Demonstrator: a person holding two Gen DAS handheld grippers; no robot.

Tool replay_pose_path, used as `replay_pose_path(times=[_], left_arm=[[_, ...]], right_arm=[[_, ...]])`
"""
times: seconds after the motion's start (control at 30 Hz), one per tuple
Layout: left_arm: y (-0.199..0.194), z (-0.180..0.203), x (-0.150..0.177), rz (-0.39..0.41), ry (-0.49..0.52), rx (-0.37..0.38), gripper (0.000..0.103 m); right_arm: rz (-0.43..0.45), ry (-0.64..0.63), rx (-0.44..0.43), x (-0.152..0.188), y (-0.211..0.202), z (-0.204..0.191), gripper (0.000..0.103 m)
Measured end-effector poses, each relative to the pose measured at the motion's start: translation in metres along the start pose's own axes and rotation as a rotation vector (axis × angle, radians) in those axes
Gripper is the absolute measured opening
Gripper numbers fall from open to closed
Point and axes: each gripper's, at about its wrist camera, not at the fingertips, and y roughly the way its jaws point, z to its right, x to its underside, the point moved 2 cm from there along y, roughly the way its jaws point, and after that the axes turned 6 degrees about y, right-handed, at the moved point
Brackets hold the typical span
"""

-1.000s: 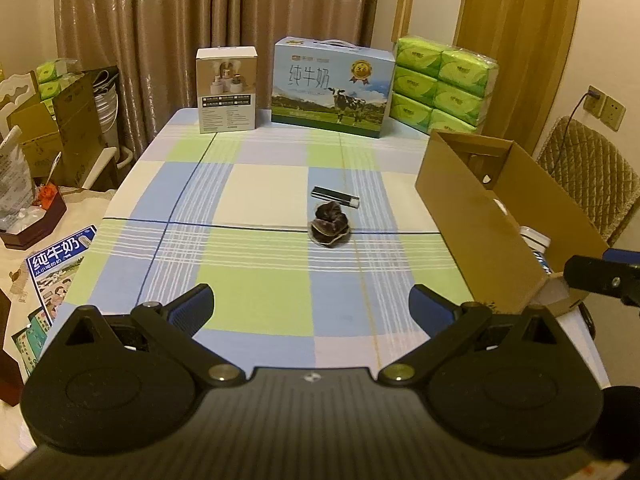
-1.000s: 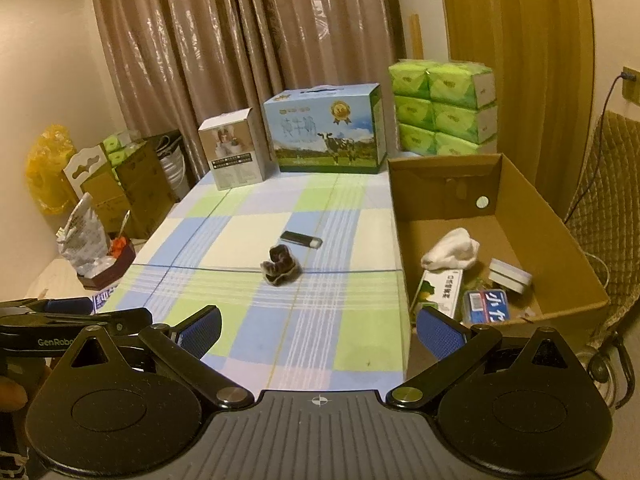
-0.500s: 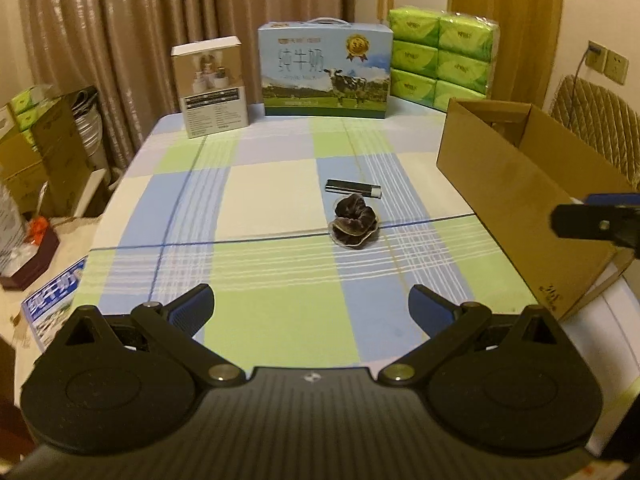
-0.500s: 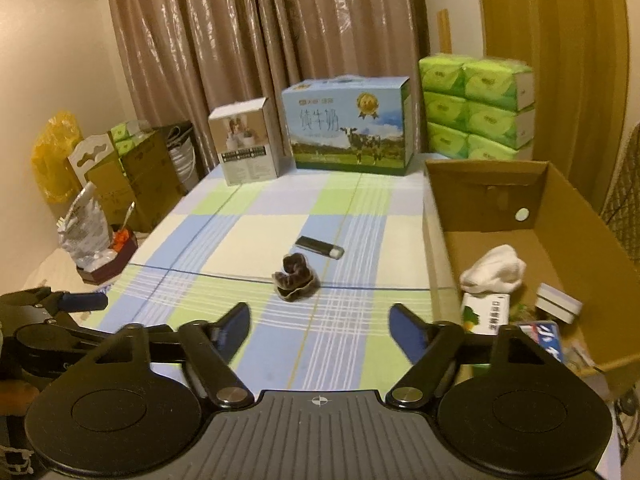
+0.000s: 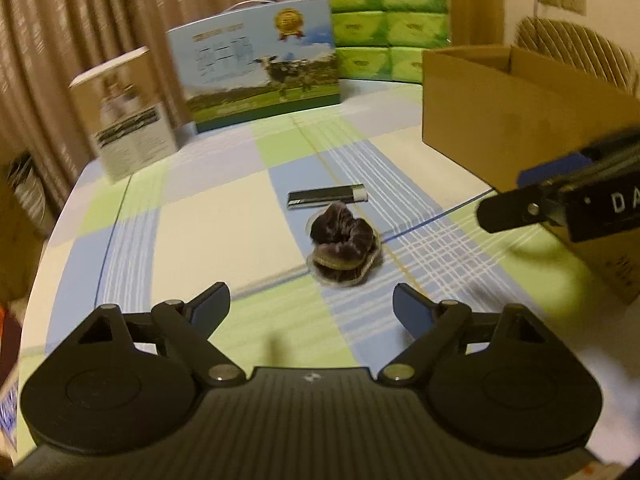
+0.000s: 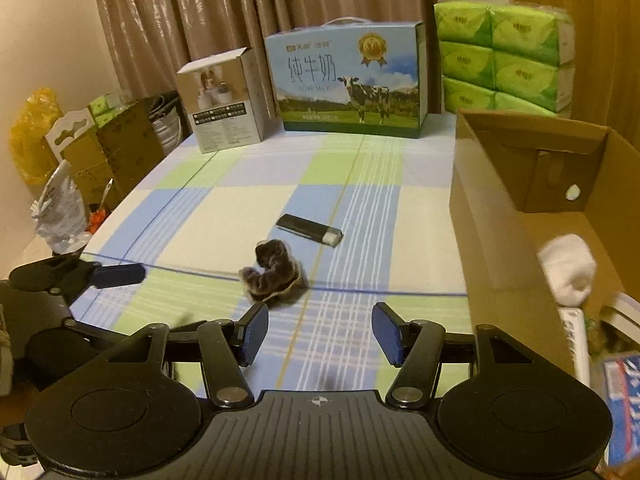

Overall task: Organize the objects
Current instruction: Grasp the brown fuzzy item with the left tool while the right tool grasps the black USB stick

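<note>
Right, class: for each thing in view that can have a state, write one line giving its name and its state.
Brown cardboard box: open-topped, holding items.
Dark velvet scrunchie: loose on the checked tablecloth, ungripped.
Black lighter with silver end: lying flat, just behind the scrunchie.
Blue milk carton with cow picture: upright, closed.
Left hand-held gripper: closing, nothing between its pads.
Right hand-held gripper: closing, nothing between its pads.

checked tablecloth (image 6: 224, 216) bears scrunchie (image 6: 272, 276), lighter (image 6: 310, 229), milk carton (image 6: 348, 80), cardboard box (image 6: 484, 216), tissue packs (image 6: 504, 60)
</note>
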Motion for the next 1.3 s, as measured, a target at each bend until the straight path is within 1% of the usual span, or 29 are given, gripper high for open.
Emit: replay_pose_path(times=[0.1,0.17,0.27,0.3,0.37,0.43,0.5,0.6,0.67,0.7,0.73,0.77,0.8,0.83,0.87,0.93,1.03,1.1,1.17,1.3], left_arm=[[0.025,0.002,-0.002,0.005,0.075,0.009,0.086],[0.037,0.003,-0.002,0.003,0.097,0.023,0.086],[0.053,0.005,-0.006,0.012,0.131,0.030,0.086],[0.057,0.005,-0.007,0.013,0.130,0.034,0.084],[0.066,0.006,-0.009,0.014,0.128,0.044,0.078],[0.072,0.007,-0.012,0.020,0.139,0.050,0.077],[0.076,0.008,-0.015,0.036,0.149,0.058,0.074],[0.080,0.011,-0.021,0.057,0.157,0.067,0.068],[0.086,0.013,-0.024,0.059,0.167,0.077,0.058],[0.088,0.014,-0.025,0.059,0.169,0.081,0.055],[0.090,0.015,-0.025,0.057,0.166,0.088,0.047],[0.091,0.015,-0.025,0.056,0.157,0.096,0.041],[0.090,0.015,-0.025,0.055,0.147,0.106,0.037],[0.089,0.014,-0.024,0.054,0.138,0.112,0.030],[0.087,0.012,-0.024,0.053,0.127,0.111,0.026],[0.082,0.004,-0.025,0.048,0.103,0.082,0.022],[0.074,-0.020,-0.026,0.046,0.021,0.035,0.021],[0.072,-0.039,-0.023,0.032,-0.037,-0.009,0.021],[0.071,-0.056,-0.019,0.013,-0.091,-0.053,0.021],[0.072,-0.084,-0.009,-0.012,-0.199,-0.103,0.021]], right_arm=[[-0.008,-0.008,0.007,-0.006,0.019,0.001,0.056],[-0.012,-0.007,0.016,-0.010,0.030,0.004,0.056],[-0.014,0.027,0.032,-0.014,0.045,0.011,0.056],[-0.018,0.043,0.032,-0.016,0.050,0.014,0.056],[-0.023,0.056,0.030,-0.018,0.057,0.017,0.056],[-0.018,0.050,0.036,-0.021,0.062,0.018,0.056],[-0.016,0.054,0.038,-0.023,0.067,0.020,0.057],[-0.012,0.058,0.043,-0.026,0.072,0.023,0.059],[-0.008,0.068,0.045,-0.028,0.075,0.026,0.059],[-0.009,0.072,0.047,-0.029,0.076,0.027,0.059],[-0.008,0.076,0.048,-0.029,0.076,0.029,0.060],[-0.008,0.080,0.050,-0.030,0.078,0.030,0.060],[-0.008,0.086,0.051,-0.030,0.079,0.031,0.060],[-0.008,0.092,0.050,-0.031,0.080,0.032,0.060],[-0.006,0.099,0.044,-0.031,0.082,0.032,0.060],[-0.001,0.106,0.032,-0.032,0.085,0.030,0.060],[0.005,0.096,0.022,-0.031,0.094,0.023,0.061],[0.005,0.095,0.013,-0.031,0.102,0.018,0.065],[0.008,0.096,0.010,-0.031,0.112,0.012,0.072],[0.012,0.111,0.005,-0.030,0.133,0.003,0.073]])
